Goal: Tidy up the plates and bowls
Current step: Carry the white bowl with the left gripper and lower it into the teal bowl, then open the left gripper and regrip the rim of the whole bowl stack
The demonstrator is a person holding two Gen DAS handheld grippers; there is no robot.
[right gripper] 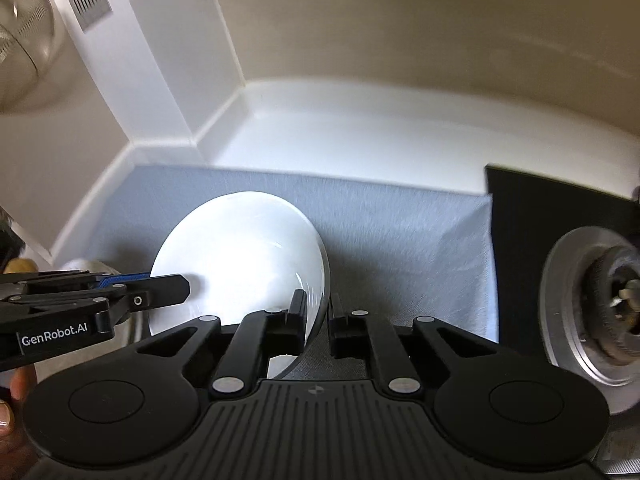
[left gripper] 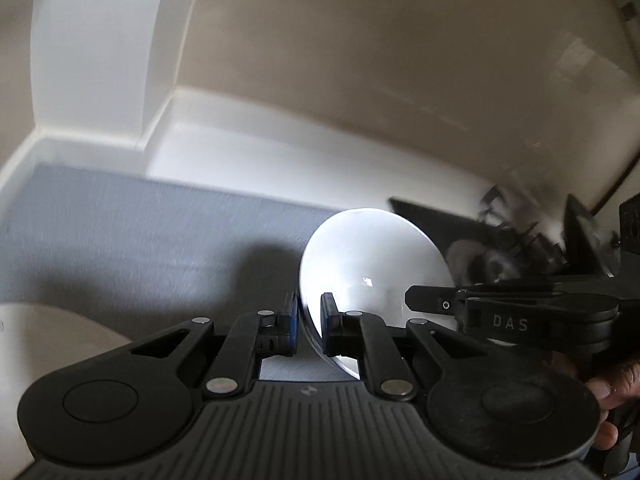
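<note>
The left gripper (left gripper: 309, 326) had its jaws pinched tight on the rim of a white bowl (left gripper: 372, 264); the right gripper (right gripper: 318, 320) was pinched tight on the rim of the same bowl, on the other side; so both tongs held one bowl between them, and it was tipped up on its edge, not lying flat.

In the right wrist view the left gripper came in from the left, with its tips on the bowl's rim; in the left wrist view the right gripper came in from the right the same way; a bit of a person's hand (left gripper: 606, 416) showed at the edge behind it.

The bowl looked empty; nothing could be seen inside it but a shine.

Under the bowl lay a grey mat (right gripper: 400, 216), and the bowl seemed to be lifted just off it, though I could not be sure; past the mat ran a white ledge (right gripper: 360, 128) and a cream wall; to the right was a stove burner (right gripper: 592, 312); the left wrist view showed something dark and spiky there, too blurry to name.

I think the job was only partly done; the bowl was held but not put away yet; no stack of plates could be seen, so what was left was hard to tell.
</note>
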